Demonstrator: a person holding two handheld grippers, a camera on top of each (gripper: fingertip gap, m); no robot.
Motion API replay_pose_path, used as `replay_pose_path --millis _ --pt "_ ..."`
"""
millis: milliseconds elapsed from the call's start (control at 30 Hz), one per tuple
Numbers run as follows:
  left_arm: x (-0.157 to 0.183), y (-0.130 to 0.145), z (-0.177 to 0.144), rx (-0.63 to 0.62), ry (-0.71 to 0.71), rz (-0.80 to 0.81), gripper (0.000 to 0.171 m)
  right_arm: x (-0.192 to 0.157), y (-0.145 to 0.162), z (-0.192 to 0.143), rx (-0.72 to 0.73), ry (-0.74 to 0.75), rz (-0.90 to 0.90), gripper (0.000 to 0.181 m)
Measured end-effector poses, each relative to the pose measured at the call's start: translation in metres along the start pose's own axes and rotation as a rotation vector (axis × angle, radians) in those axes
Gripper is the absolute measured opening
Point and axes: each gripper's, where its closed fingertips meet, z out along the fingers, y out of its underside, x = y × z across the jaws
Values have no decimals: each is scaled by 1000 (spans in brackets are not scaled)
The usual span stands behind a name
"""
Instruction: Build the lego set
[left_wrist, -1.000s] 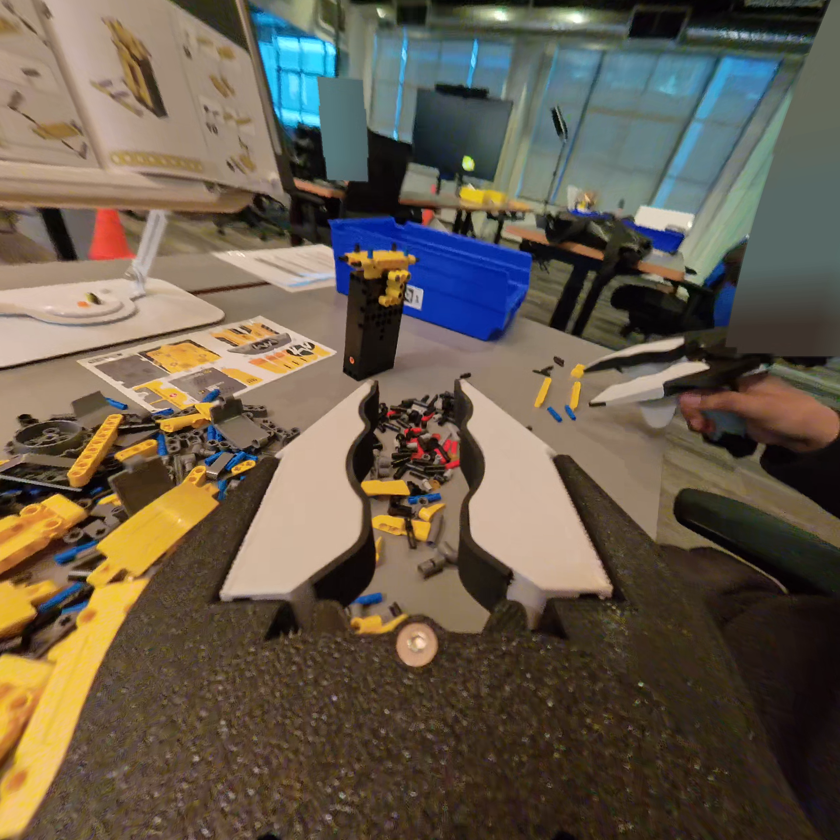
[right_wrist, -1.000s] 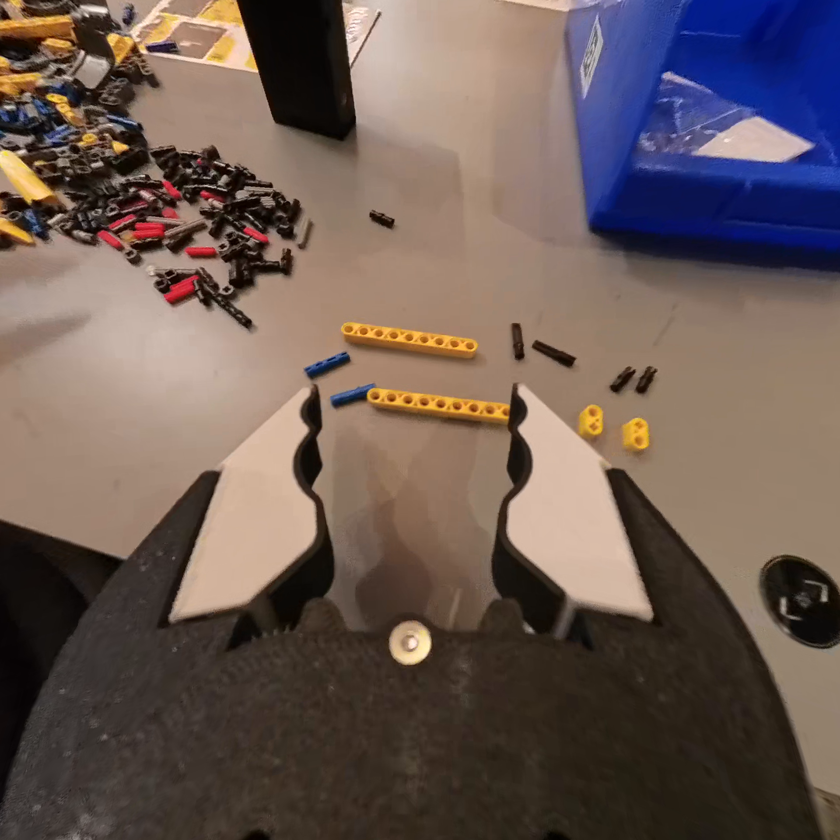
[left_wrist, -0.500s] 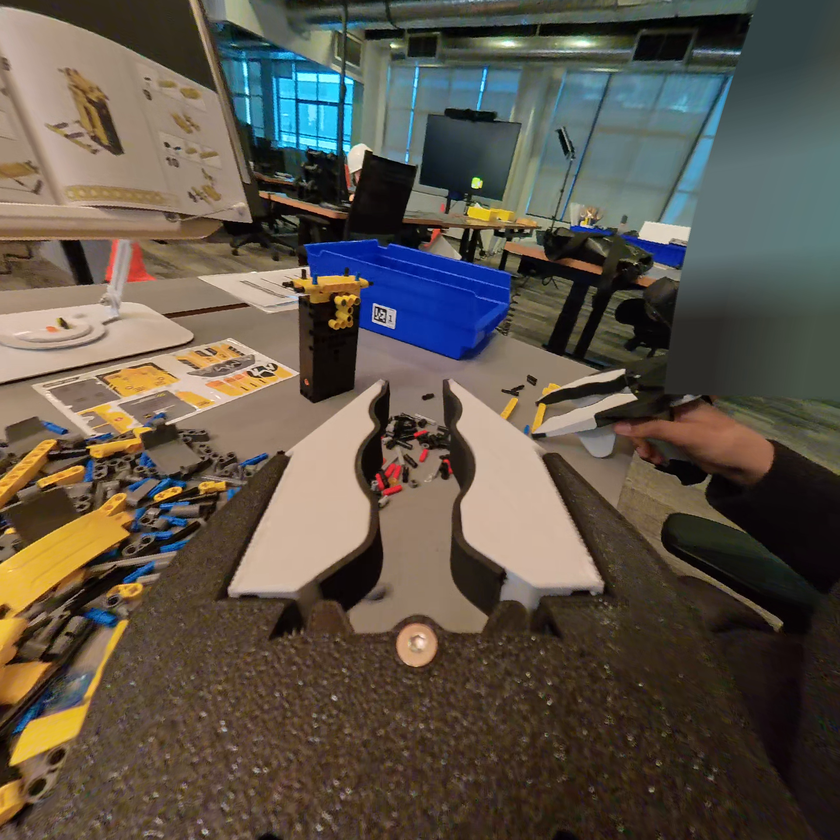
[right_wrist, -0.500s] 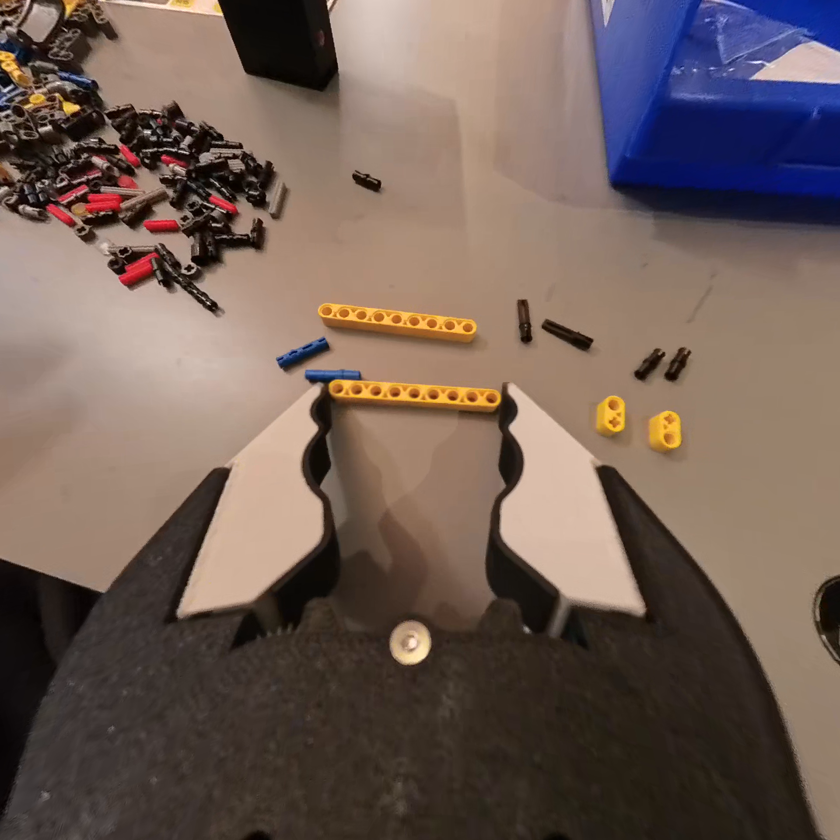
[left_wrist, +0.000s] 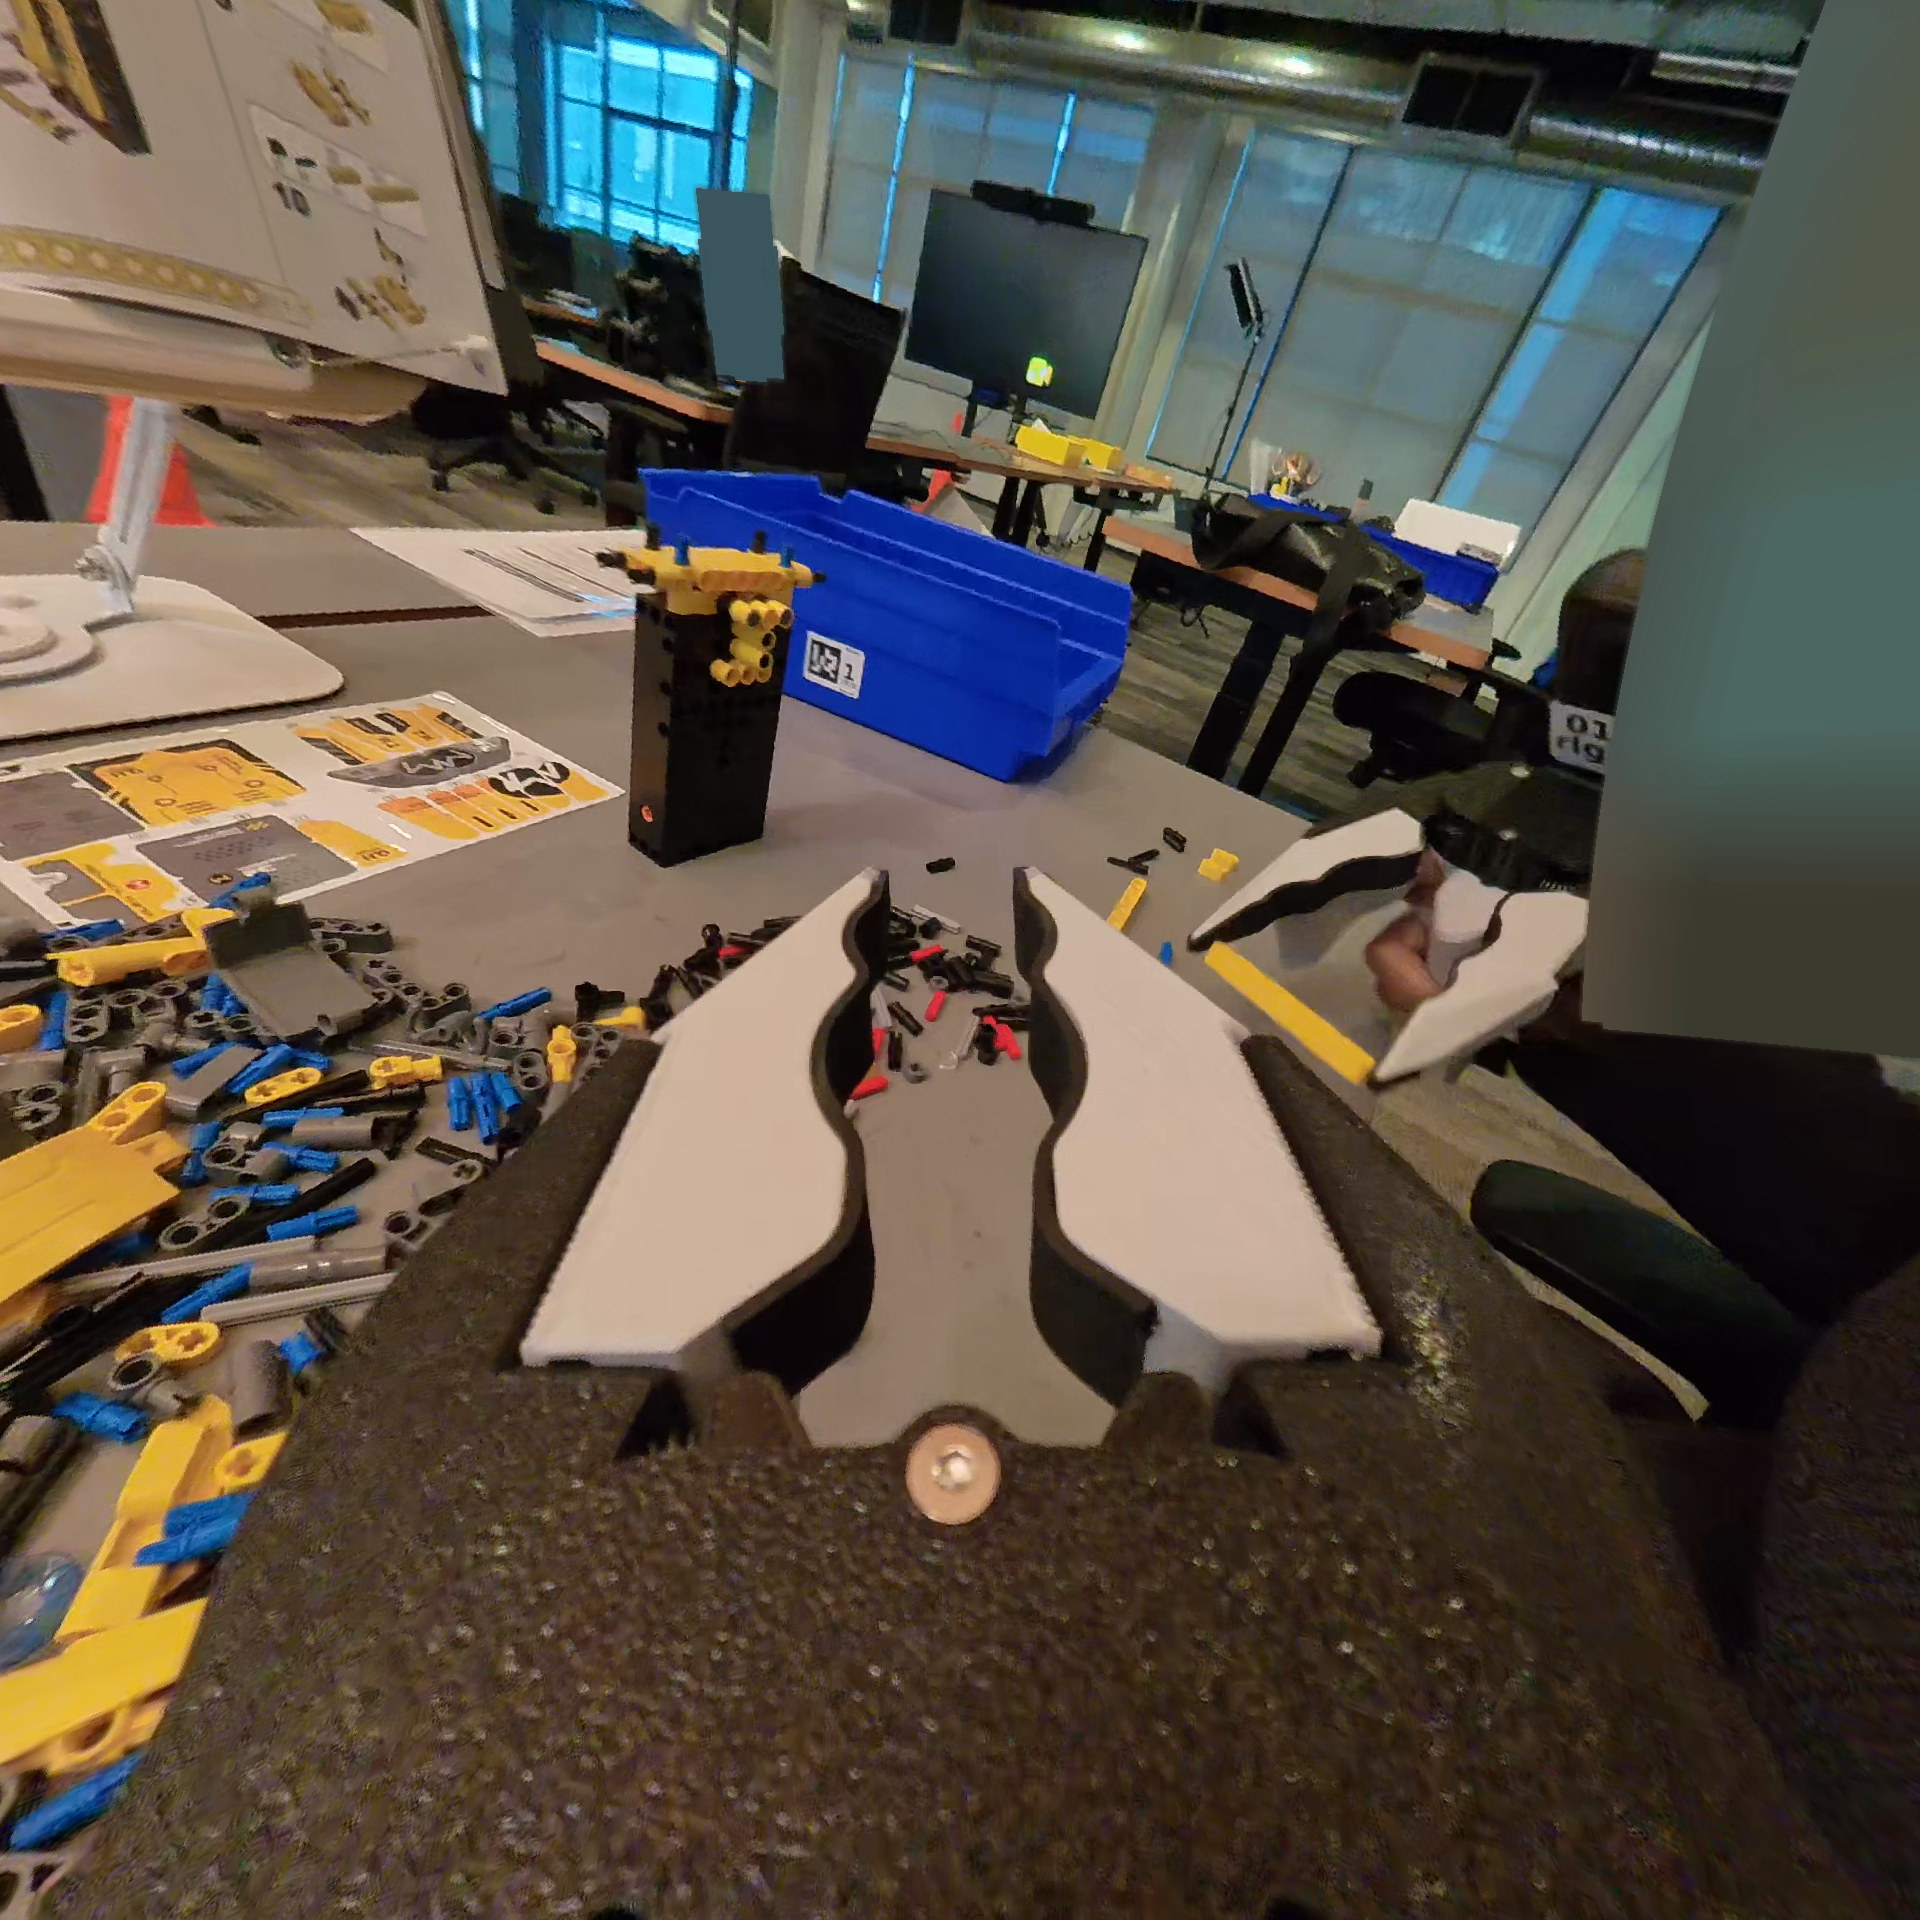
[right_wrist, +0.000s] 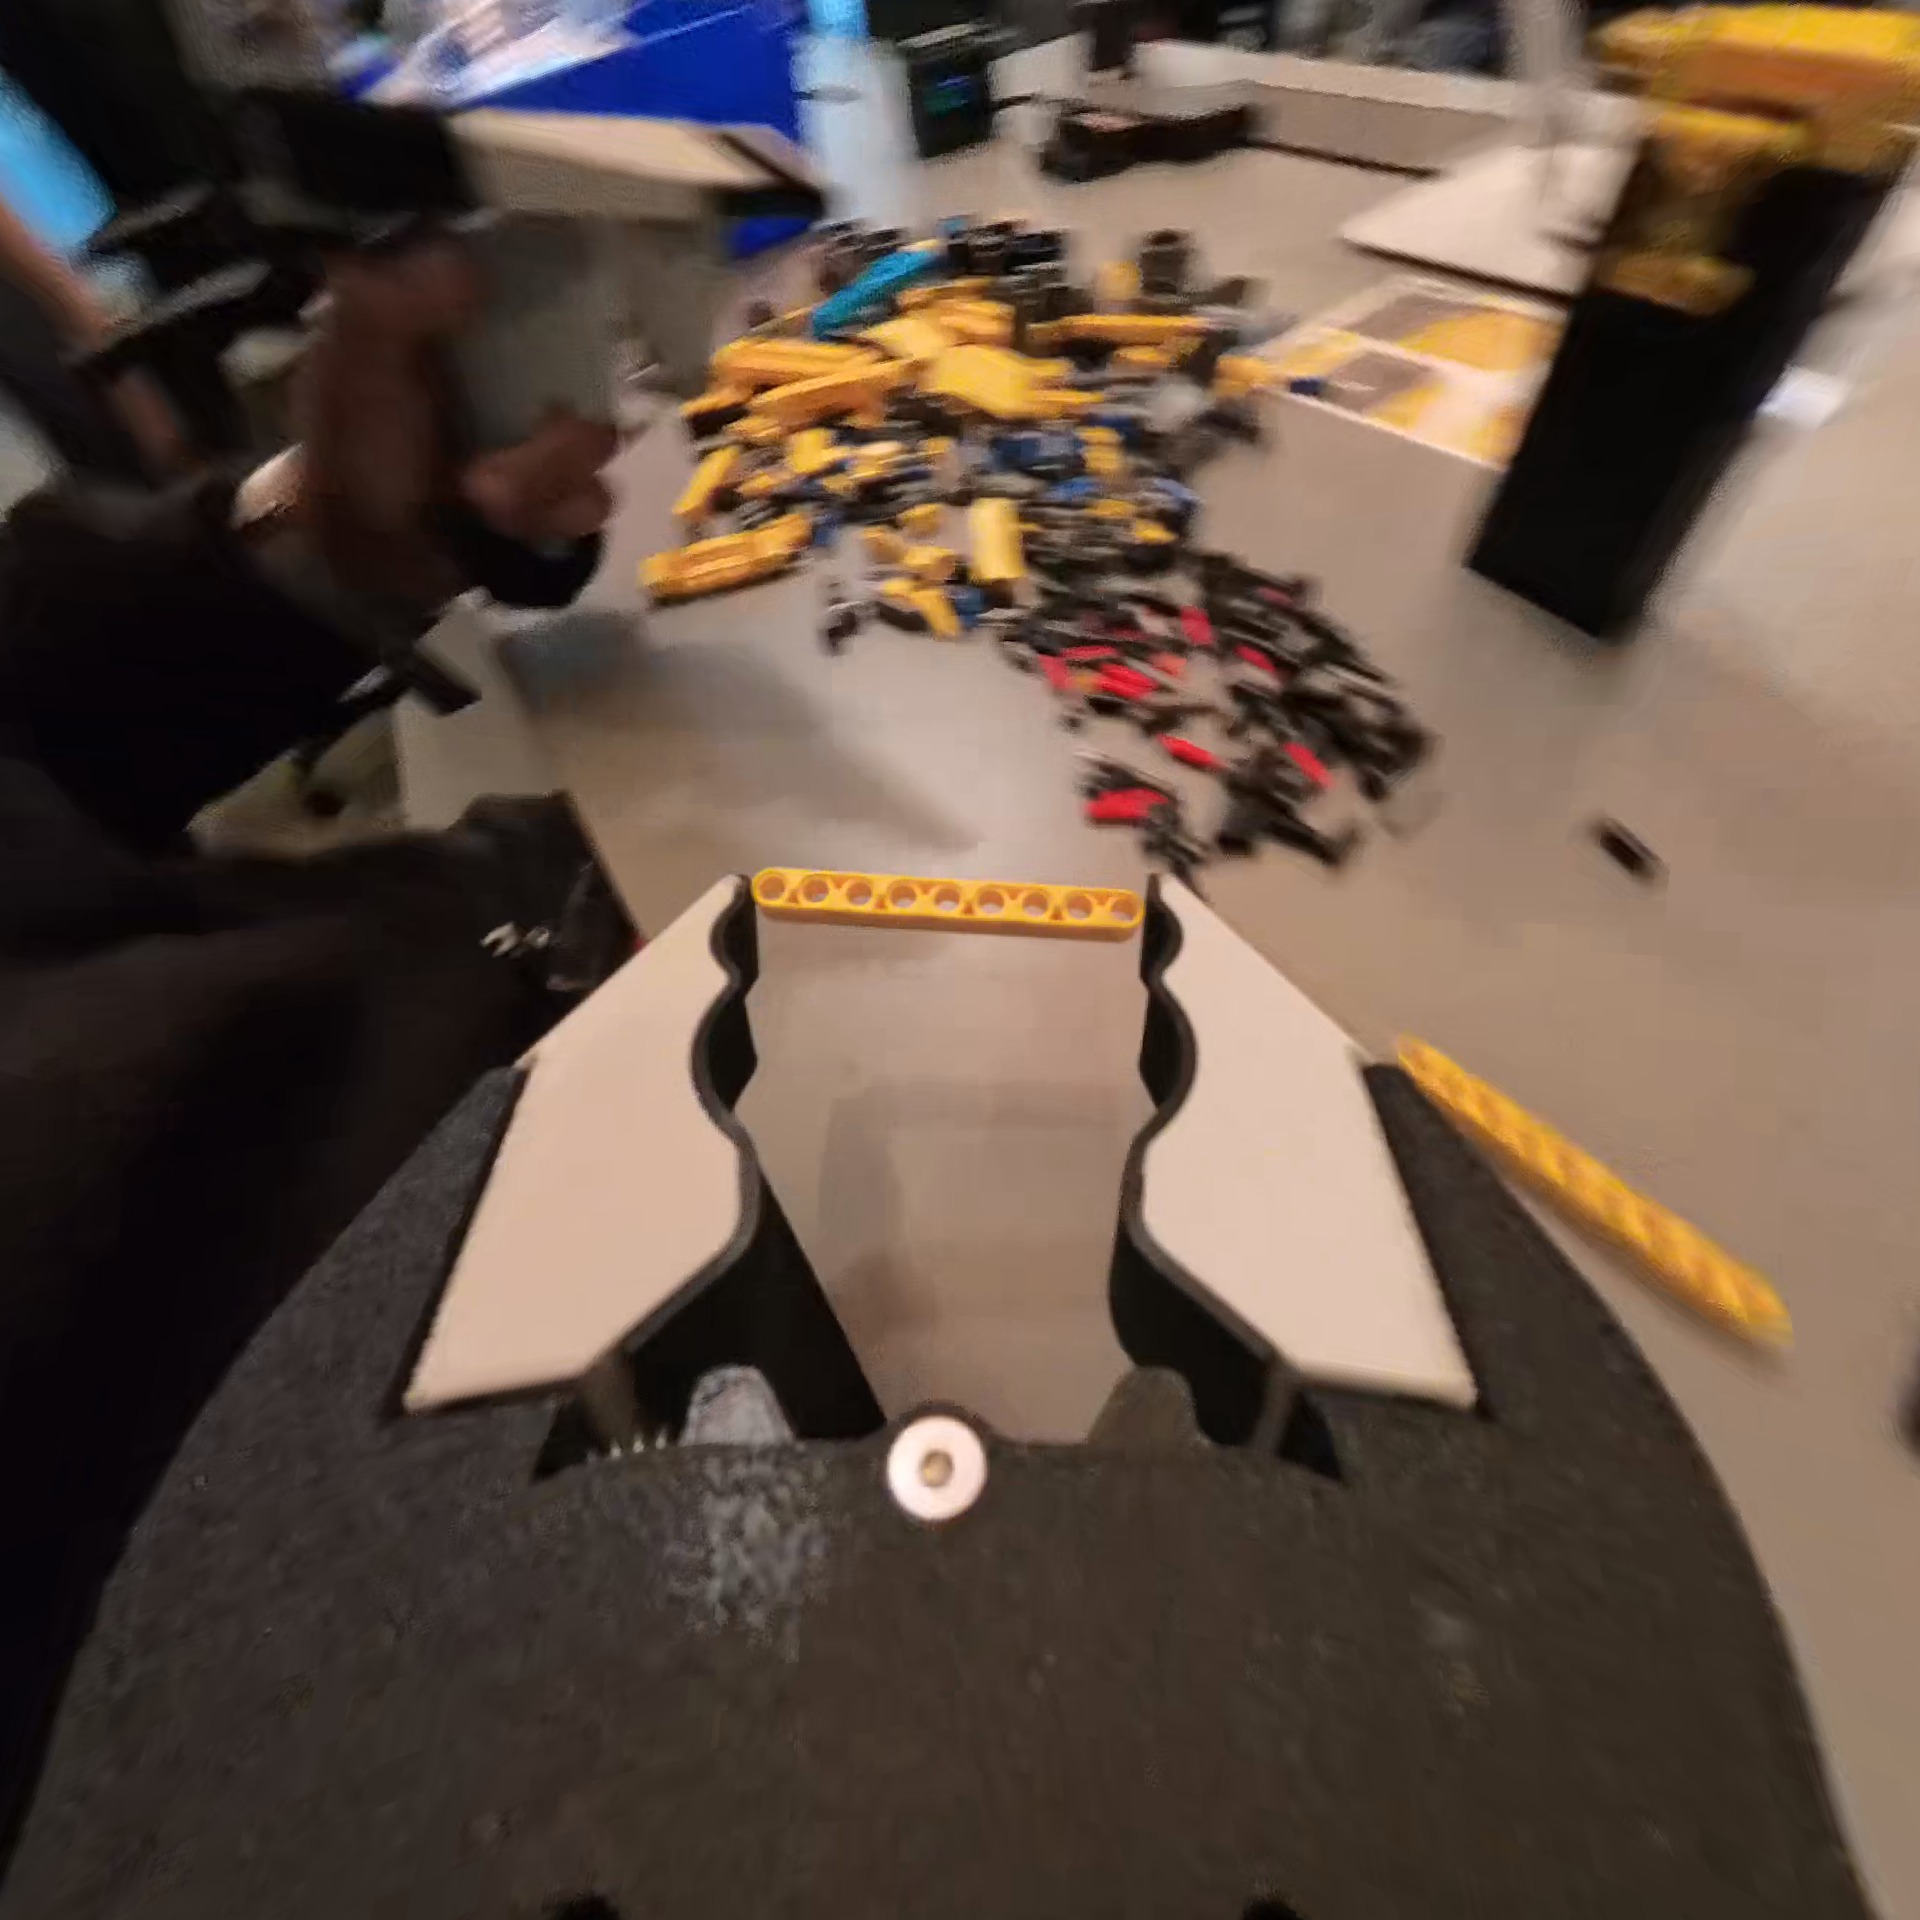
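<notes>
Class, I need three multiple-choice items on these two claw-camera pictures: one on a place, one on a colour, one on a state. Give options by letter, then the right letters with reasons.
1. Where does the blue bin stand relative to the black block tower?
A. Behind it
B. On top of it
C. Under the table

2. What colour is the long beam with holes in the right claw?
A. Red
B. Yellow
C. Blue

3. What is the state of the left claw?
A. Shut on a red pin
B. Shut on a paper sheet
C. Open and holding nothing

Answers:
1 A: in the left view the bin sits farther back on the grey table.
2 B: the beam spanning the fingertips is yellow.
3 C: a gap between its fingers shows only the table and loose parts lying on it.
</notes>
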Motion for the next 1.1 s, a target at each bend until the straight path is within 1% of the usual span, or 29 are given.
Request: replay_pose_path --millis 67,133,233,367,567,633,700,867,1000,1100 --pt "4 4 3 -24 16 10 23 -15 5 16 -84 -109 -145 75" --pt "8 8 5 -36 29 14 23 -18 18 23 -185 -183 -233 75" --pt "11 13 7 -43 45 -2 23 -12 33 22 -277 -250 -270 75" --pt "9 18 8 -64 41 -15 23 -9 44 22 -325 -294 -285 75" --pt "17 14 9 -72 32 71 23 -2 47 27 -325 -249 -265 75" --pt "12 11 6 -61 -5 122 23 3 45 25 -311 -214 -246 75" --pt "7 8 2 -56 -27 140 23 5 45 22 -306 -191 -231 75" --pt "6 -1 -4 -13 -8 61 23 8 48 17 -303 -121 -223 75" --pt "2 6 -8 -25 -11 30 23 6 47 18 -301 -116 -184 75" --pt "-2 5 -15 -18 -22 17 23 6 48 21 -317 -121 -166 74"
